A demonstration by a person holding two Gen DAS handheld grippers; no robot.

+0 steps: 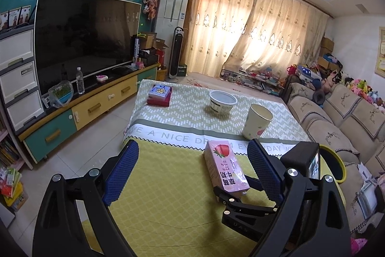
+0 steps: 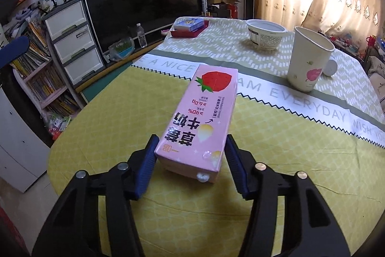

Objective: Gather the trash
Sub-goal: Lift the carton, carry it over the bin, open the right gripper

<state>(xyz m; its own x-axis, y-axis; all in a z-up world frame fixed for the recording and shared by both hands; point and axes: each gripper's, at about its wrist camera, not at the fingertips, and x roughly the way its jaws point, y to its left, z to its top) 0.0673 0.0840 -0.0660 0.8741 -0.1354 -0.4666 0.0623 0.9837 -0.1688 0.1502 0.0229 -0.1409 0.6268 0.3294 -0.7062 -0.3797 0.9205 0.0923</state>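
A pink strawberry milk carton [image 2: 199, 122] lies on the yellow-green tablecloth [image 2: 288, 160]. My right gripper [image 2: 191, 148] is closed around its near end, blue pads against both sides. The carton [image 1: 222, 164] and the right gripper [image 1: 240, 204] holding it also show in the left wrist view. My left gripper [image 1: 192, 155] is open and empty, hovering above the table with the carton between its fingers. A paper cup [image 2: 309, 59] with a pink print stands upright farther back; it also shows in the left wrist view [image 1: 257, 122]. A white paper bowl [image 2: 264, 34] stands beyond it.
A stack of boxes [image 2: 190, 27] sits at the table's far left corner. A small white round object [image 2: 330, 68] lies behind the cup. A yellow-rimmed bin [image 1: 333, 164] stands at the right by the sofa [image 1: 336, 117]. A TV [image 1: 84, 37] and cabinet stand on the left.
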